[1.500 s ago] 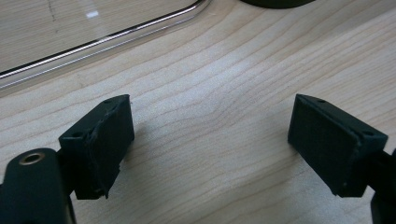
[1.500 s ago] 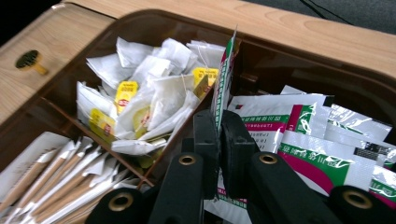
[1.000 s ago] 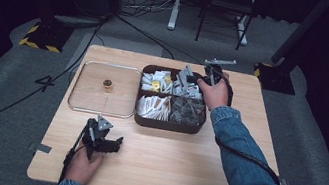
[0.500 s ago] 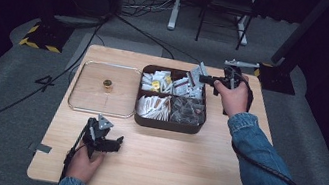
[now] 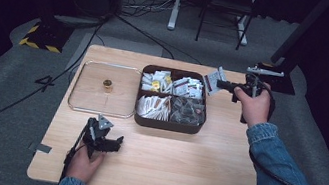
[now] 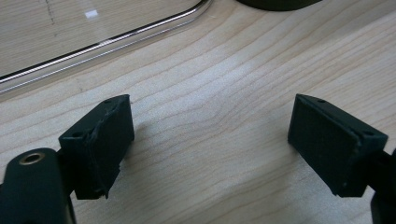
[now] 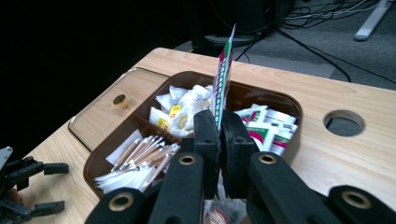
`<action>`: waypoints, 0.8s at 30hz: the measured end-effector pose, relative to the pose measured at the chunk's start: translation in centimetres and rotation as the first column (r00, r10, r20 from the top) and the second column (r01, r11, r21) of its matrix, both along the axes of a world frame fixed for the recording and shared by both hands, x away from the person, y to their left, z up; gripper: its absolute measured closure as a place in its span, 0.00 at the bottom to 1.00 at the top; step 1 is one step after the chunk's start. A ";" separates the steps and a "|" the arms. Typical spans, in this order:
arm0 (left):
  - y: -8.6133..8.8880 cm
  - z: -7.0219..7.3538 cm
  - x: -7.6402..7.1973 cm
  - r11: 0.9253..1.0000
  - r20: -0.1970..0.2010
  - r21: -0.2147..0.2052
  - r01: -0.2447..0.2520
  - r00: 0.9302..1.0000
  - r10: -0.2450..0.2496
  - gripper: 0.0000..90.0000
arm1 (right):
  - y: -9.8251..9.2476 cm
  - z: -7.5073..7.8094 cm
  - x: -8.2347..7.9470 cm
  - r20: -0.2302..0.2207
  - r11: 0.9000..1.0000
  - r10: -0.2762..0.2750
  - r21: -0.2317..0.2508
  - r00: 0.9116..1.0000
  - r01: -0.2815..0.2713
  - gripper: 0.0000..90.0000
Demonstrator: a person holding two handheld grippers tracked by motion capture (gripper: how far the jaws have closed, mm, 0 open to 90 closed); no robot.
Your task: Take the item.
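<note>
A dark brown box (image 5: 168, 123) with four compartments of sachets and sticks stands at mid-table. My right gripper (image 5: 219, 84) hovers off the box's far right corner, shut on a white sachet with red and green print (image 5: 214, 79). In the right gripper view the sachet (image 7: 224, 65) stands upright, pinched between the closed jaws (image 7: 219, 120) above the box (image 7: 154, 81). My left gripper (image 5: 117, 144) rests low over the table's near left. In its own view it (image 6: 210, 140) is open, with bare wood between the jaws.
A clear lid (image 5: 84, 104) with a small gold knob (image 5: 107, 83) lies flat left of the box; its rim (image 6: 116, 42) runs just beyond the left jaws. A round hole (image 7: 344, 122) is cut in the tabletop right of the box. Cables lie on the dark floor.
My right gripper has lifted away from the box and moved right and slightly up, carrying the sachet with it. The left gripper has stayed where it was.
</note>
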State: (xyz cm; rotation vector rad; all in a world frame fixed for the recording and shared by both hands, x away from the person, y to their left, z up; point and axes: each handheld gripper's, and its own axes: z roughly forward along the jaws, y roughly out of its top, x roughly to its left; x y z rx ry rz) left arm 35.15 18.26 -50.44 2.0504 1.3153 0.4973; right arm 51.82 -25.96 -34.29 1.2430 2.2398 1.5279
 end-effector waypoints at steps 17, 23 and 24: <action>0.0 0.0 0.0 1.000 -0.001 0.000 0.001 1.000 -0.001 0.17 | -4.5 -1.2 -2.0 -0.033 0.998 -0.054 -0.048 0.998 0.052 0.97; 0.0 0.0 0.0 1.000 0.000 0.000 0.000 1.000 0.000 0.17 | -5.8 -2.8 -2.4 -0.063 0.996 -0.076 -0.061 0.995 0.072 0.97; 0.0 0.0 0.0 1.000 0.000 0.001 0.001 1.000 -0.001 0.17 | -5.9 -3.0 -2.5 -0.068 0.995 -0.080 -0.063 0.995 0.076 0.97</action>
